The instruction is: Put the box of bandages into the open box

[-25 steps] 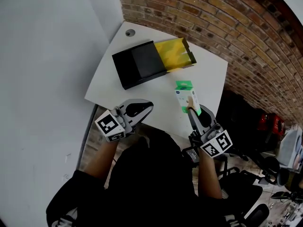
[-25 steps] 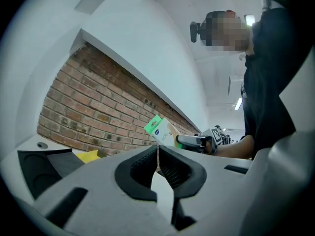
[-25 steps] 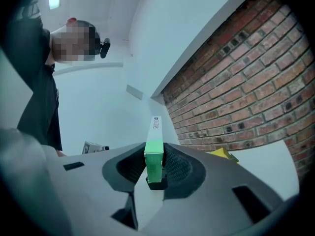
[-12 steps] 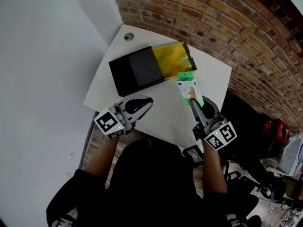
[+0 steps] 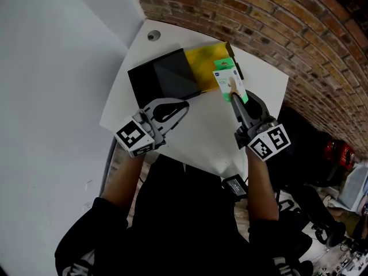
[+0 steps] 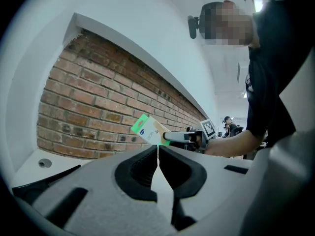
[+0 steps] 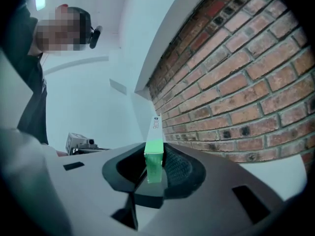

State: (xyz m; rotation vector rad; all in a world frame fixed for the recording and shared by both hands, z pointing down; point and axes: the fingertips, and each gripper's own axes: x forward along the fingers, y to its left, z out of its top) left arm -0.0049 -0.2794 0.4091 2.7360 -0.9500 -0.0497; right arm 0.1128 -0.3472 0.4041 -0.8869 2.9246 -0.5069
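Right gripper (image 5: 235,94) clenched on green end of bandages (image 5: 225,75), carton held out over yellow inside of open box (image 5: 201,59), likely for drop-in. Left gripper (image 5: 184,105) closed, empty, beside black lid (image 5: 160,80), perhaps to steady it.

Left gripper (image 5: 184,104) jaws together, right gripper (image 5: 234,95) gripping

The box of bandages (image 5: 229,80) is white with bright green ends and a small blue mark. The open box (image 5: 204,59) is yellow inside, and its cover (image 5: 161,80) is black. The table (image 5: 195,140) is white. The brick wall (image 5: 276,22) is red-brown with pale lines between the bricks. The left gripper (image 5: 185,105) and the right gripper (image 5: 234,96) are grey with black pads (image 6: 135,171). Each has a cube (image 5: 133,138) with black and white squares. The person's shirt (image 5: 184,211) is black.
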